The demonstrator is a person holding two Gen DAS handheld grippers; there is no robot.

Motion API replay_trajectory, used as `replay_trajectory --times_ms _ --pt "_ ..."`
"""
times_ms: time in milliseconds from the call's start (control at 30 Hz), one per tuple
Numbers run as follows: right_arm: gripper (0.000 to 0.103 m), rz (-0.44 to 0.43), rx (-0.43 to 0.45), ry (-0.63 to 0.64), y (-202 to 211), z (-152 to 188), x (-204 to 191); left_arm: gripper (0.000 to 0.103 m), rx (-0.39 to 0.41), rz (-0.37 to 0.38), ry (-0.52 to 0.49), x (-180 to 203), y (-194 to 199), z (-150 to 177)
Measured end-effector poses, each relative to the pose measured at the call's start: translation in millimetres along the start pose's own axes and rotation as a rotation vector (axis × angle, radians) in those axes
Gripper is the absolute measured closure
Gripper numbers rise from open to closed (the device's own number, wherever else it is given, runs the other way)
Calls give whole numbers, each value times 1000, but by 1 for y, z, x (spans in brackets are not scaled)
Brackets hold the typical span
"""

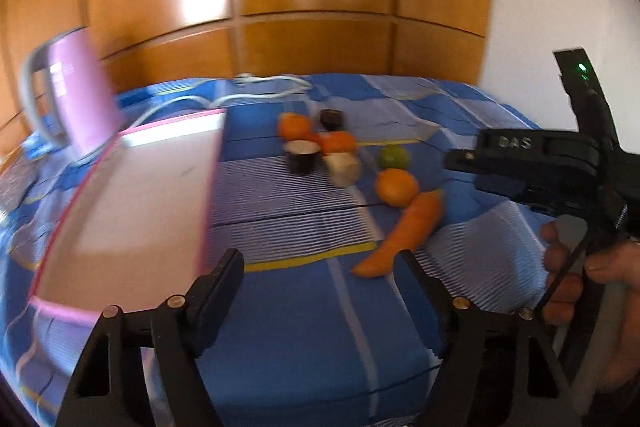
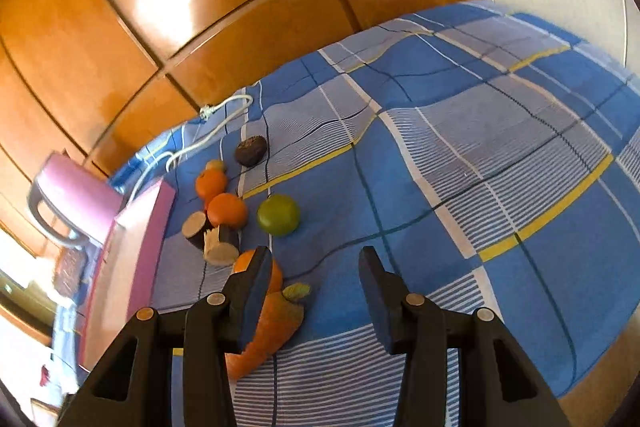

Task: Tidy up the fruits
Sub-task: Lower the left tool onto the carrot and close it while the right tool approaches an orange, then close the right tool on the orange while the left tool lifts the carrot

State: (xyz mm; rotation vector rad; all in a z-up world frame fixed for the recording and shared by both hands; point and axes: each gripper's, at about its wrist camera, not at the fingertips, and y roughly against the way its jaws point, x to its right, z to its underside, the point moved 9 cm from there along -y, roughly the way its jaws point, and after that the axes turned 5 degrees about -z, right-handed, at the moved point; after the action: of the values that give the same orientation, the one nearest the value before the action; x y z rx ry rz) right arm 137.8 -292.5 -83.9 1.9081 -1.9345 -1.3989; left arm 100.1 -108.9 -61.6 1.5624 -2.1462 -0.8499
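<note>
Both claws are hovering over the bed [image 2: 460, 147] and nothing is being carried. The left claw [image 1: 320, 279] is spread wide and empty; the right claw [image 2: 316, 291] is spread too, gripping nothing.

By the look of it the sorting is barely under way. The pink-rimmed tray [image 1: 132, 211] is lying bare on the checked bedspread, and every piece is sitting loose beside it: the carrot [image 1: 400, 235], an orange [image 1: 396, 187] touching its thick end, a green lime [image 1: 394, 157] just beyond, two more oranges [image 1: 294, 127] farther back, plus some dark cylindrical pieces [image 1: 302, 155] and a pale block I can't identify. Everything is waiting to go in.

The left wrist view is showing the right claw from the side, hand wrapped round its handle, nosing in above the fruit. The right wrist view is showing what that hides: the carrot's [image 2: 268, 331] leafy stub, partly behind the claw's left finger, and a dark wrinkled fruit [image 2: 251, 151] sitting apart near the white cable [image 2: 224, 107]. A pink kettle-like jug [image 1: 80, 95] is standing behind the tray.
</note>
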Motion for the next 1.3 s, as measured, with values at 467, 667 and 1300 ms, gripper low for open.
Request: replay_trajectory --times_ms 467,667,1300 --pt "57 -58 -17 -106 -3 -2 12 43 -72 117 -143 71 -65 -21" --pt "57 -66 -26 -97 -6 -1 9 62 -81 171 -131 80 -77 -11" --pt "57 -110 -124 123 -32 16 -44 72 -35 -42 87 2 -46 23"
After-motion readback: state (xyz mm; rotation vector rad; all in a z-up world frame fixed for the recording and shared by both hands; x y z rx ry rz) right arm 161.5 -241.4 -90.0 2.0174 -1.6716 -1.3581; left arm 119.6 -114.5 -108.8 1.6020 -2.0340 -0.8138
